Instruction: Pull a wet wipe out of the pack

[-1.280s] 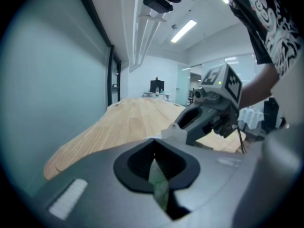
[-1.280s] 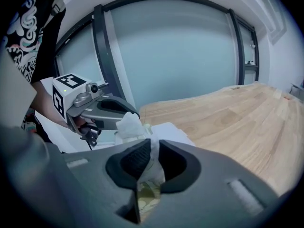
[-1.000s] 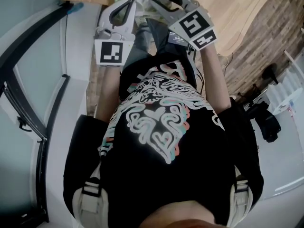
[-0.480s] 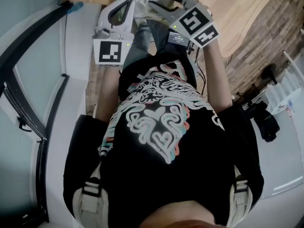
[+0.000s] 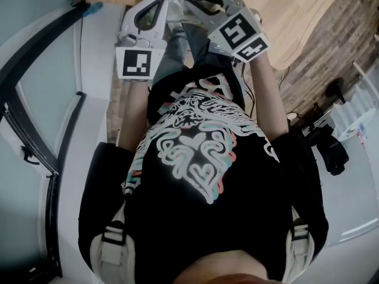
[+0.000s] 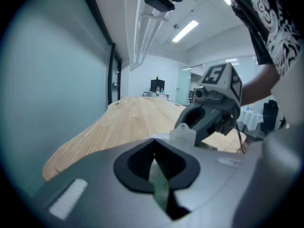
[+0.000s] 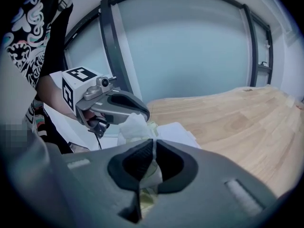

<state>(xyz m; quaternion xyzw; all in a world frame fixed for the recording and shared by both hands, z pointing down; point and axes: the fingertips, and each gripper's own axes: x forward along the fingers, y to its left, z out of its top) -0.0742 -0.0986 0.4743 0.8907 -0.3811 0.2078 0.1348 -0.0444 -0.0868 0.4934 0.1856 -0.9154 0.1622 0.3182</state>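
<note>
While the big wooden table (image 5: 314, 16) is stretching out ahead, the person in the black shirt (image 5: 201, 176) is holding two grippers close together at its near edge. The left gripper (image 6: 154, 146) is squeezing its jaws together on the thin green edge of the pack (image 6: 160, 186). The pack is sitting between the two grippers. The right gripper (image 7: 154, 145) has just been closing, and its jaws are now pinching the white wet wipe (image 7: 134, 127). The wipe is sticking up past the jaw tips in a bunch, just beside the tip of the left gripper.
</note>
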